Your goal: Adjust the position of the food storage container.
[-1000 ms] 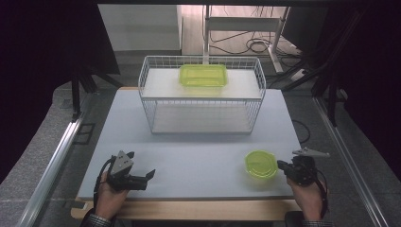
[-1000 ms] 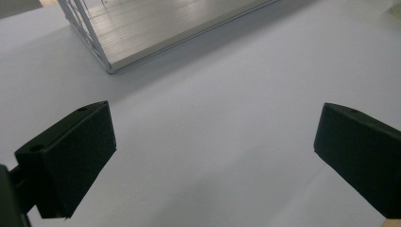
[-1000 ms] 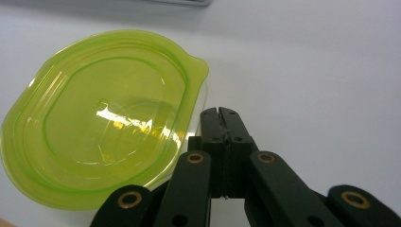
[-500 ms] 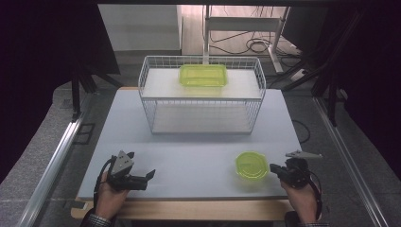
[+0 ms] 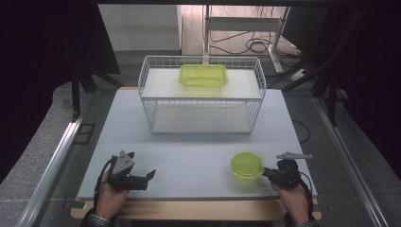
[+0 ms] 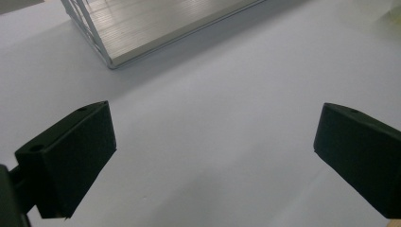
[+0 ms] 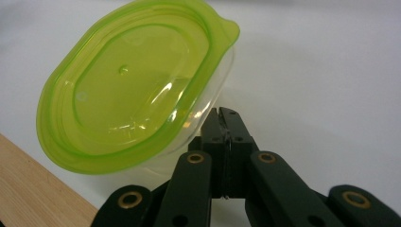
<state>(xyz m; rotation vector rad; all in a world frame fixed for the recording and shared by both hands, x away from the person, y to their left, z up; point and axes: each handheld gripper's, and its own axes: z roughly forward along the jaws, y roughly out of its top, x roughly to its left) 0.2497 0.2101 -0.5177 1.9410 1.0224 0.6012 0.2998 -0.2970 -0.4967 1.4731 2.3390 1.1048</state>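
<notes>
A round clear container with a green lid (image 5: 247,165) (image 7: 127,99) sits on the white table near its front right. My right gripper (image 5: 265,173) (image 7: 226,113) is shut, and its tips rest against the container's clear side just under the lid's rim. No part of the container is seen between the jaws. My left gripper (image 5: 149,176) (image 6: 213,161) is held at the front left just above the bare tabletop. It is open and nothing lies between its fingers (image 6: 71,161).
A white wire basket (image 5: 151,118) (image 6: 108,59) stands at the back middle of the table, with a rectangular green-lidded container (image 5: 203,75) on its upper shelf. The table's wooden front edge (image 7: 28,189) lies close behind the round container. Metal rails run along both sides.
My right gripper has moved left along the front of the table, and the round container has shifted left with it. The left gripper has stayed put.
</notes>
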